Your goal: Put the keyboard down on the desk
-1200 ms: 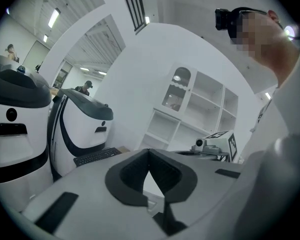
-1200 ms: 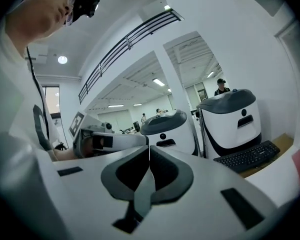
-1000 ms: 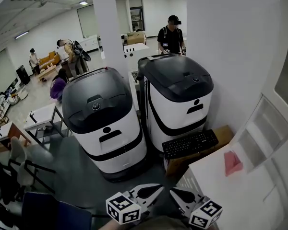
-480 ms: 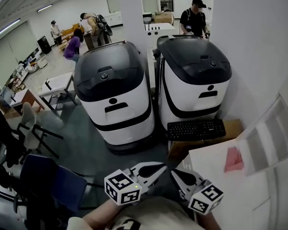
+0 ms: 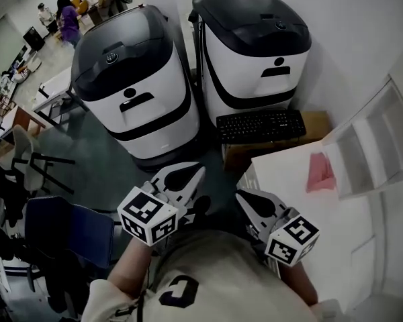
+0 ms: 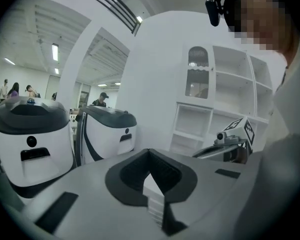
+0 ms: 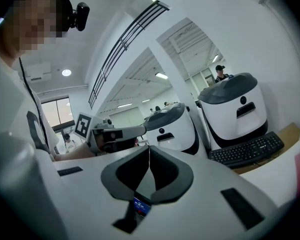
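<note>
**Keyboard on the box, both tongs empty**

The person's chest hides the rear of both tongs in the head view. The right-hand machine (image 5: 252, 42) is cut off at the top edge, and the far people (image 5: 67, 19) are too small to make out. One keyboard (image 5: 260, 125) lies flat on one brown box (image 5: 317, 122), just beyond the corner of the white table (image 5: 282, 180). It sits before two machines. One pink thing (image 5: 320, 173) lies on the table. The left tongs (image 5: 199, 170) and right tongs (image 5: 241, 195) are each pressed together, pinching nothing, apart from the keyboard.

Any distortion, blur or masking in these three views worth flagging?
Head view: fisheye bowing of the wall, even lighting, keyboard sharp. Left gripper view: dark vignetted corners, mosaic patch upper right. Right gripper view: same vignette, mosaic patch upper left, keyboard legible.
</note>
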Demonstrator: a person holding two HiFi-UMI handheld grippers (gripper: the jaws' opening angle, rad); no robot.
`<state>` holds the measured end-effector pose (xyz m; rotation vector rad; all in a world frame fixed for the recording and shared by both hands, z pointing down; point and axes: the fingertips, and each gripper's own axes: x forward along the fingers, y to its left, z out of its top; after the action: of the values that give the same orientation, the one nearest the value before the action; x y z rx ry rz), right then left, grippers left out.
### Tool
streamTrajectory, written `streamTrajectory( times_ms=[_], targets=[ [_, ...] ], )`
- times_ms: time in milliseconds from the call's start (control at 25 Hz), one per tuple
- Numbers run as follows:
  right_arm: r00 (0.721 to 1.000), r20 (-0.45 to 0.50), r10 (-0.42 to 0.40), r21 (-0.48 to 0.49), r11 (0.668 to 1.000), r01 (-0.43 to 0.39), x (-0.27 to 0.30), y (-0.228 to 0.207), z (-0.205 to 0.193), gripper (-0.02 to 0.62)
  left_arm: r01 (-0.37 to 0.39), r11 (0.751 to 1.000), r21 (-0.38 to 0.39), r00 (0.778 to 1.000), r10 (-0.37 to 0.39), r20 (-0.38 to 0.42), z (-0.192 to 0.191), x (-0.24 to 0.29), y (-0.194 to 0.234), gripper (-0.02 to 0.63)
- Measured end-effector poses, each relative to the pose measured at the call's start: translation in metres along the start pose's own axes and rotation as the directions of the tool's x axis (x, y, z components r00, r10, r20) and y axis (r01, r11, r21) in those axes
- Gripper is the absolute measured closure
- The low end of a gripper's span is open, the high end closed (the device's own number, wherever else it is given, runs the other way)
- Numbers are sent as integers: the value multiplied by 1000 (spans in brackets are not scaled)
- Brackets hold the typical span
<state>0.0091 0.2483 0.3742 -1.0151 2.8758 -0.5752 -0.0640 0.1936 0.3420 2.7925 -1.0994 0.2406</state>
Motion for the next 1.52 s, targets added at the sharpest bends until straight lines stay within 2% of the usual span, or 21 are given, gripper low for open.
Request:
streamTrajectory(
  times_ms=[120, 280, 520, 800, 1200, 1520],
  targets=[
    [998, 2, -59, 32, 998, 59, -2, -15, -1, 569, 62, 998, -28, 998, -62, 7, 0, 14, 1, 595],
    [993, -12, -117, 49, 992, 117, 10, -28, 1, 569, 128, 992, -24, 992, -128, -14, -4, 33, 11, 595],
    [978, 4, -210, 75, 975, 209, 44, -52, 17, 569, 184, 982, -31, 981, -186, -52, -6, 50, 47, 595],
    [956, -11, -292, 92, 952, 292, 88, -72, 37, 569, 257, 965, -43, 964, -259, -62, 6, 67, 95, 595],
    [904, -22, -428, 119, 896, 427, 114, -104, 56, 569, 359, 933, -31, 930, -361, -74, 18, 90, 137, 595],
    [869, -64, -491, 115, 861, 495, 122, -123, 60, 569, 402, 914, -62, 904, -406, -130, -2, 111, 158, 595]
  ],
)
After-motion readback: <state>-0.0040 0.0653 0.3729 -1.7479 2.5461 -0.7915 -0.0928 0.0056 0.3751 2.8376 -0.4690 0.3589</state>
